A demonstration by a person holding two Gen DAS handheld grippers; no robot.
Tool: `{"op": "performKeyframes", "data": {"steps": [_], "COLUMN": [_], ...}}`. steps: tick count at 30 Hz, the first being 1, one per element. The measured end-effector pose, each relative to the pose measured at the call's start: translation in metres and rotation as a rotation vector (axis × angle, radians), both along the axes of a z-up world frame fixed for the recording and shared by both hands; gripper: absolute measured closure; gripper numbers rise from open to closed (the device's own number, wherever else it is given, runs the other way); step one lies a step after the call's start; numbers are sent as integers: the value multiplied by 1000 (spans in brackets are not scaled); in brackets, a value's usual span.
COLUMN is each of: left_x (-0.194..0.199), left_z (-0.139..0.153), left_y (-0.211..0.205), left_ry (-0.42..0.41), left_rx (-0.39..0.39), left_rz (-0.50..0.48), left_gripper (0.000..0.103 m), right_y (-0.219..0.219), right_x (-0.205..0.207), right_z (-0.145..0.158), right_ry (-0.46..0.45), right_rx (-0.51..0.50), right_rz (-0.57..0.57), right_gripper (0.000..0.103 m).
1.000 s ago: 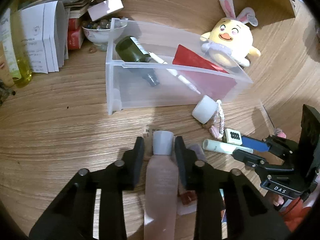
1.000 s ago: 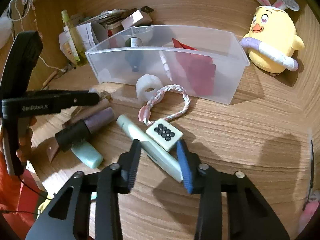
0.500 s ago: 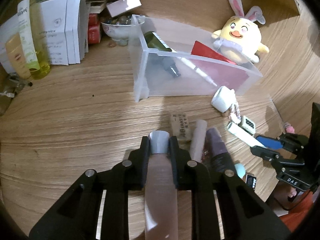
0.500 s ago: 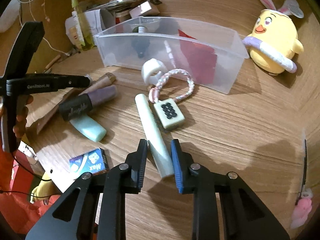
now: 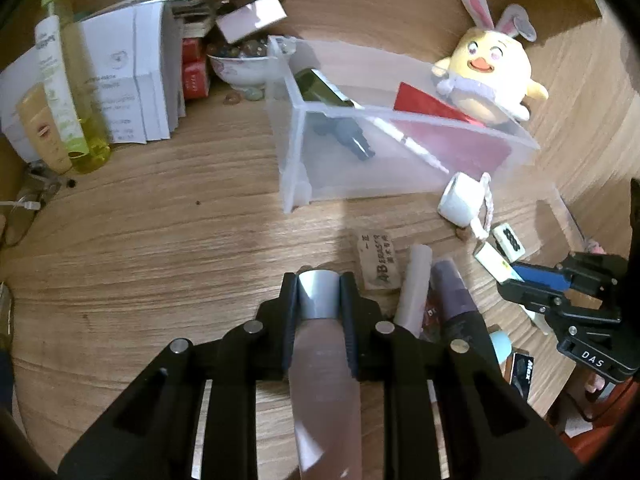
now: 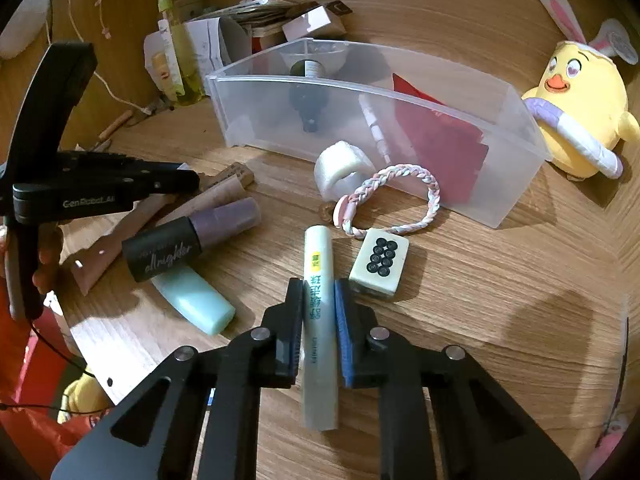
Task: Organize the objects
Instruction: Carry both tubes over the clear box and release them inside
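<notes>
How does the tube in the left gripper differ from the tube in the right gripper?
The pink tube in the left gripper is translucent with a silver-grey cap; the pale green tube in the right gripper is opaque with printed characters and a yellow label. The pink tube widens away from its cap; the green tube is an even cylinder. Both are clamped between shut fingers, lengthwise along them.
</notes>
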State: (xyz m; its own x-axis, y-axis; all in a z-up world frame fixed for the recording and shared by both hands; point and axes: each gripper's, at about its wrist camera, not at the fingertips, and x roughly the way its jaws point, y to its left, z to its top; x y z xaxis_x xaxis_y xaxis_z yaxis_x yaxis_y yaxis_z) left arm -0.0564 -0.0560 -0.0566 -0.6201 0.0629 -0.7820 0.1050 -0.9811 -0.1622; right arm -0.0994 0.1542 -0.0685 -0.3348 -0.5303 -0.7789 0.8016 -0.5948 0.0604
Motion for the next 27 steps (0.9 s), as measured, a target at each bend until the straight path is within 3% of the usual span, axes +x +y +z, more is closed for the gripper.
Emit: {"op": "performKeyframes", "data": {"steps": [27], "left_x": [37], "left_z": [115], "left_y": [0], "left_ry": [321], "left_rx": [-5], "left_rz": [55], "left_gripper": [83], "right_y": [32], "right_x": [-16], "right_z": [82], "right_ry": [113], "right_rx": [-259], "right_rz": [-109], "right_gripper": [89]}}
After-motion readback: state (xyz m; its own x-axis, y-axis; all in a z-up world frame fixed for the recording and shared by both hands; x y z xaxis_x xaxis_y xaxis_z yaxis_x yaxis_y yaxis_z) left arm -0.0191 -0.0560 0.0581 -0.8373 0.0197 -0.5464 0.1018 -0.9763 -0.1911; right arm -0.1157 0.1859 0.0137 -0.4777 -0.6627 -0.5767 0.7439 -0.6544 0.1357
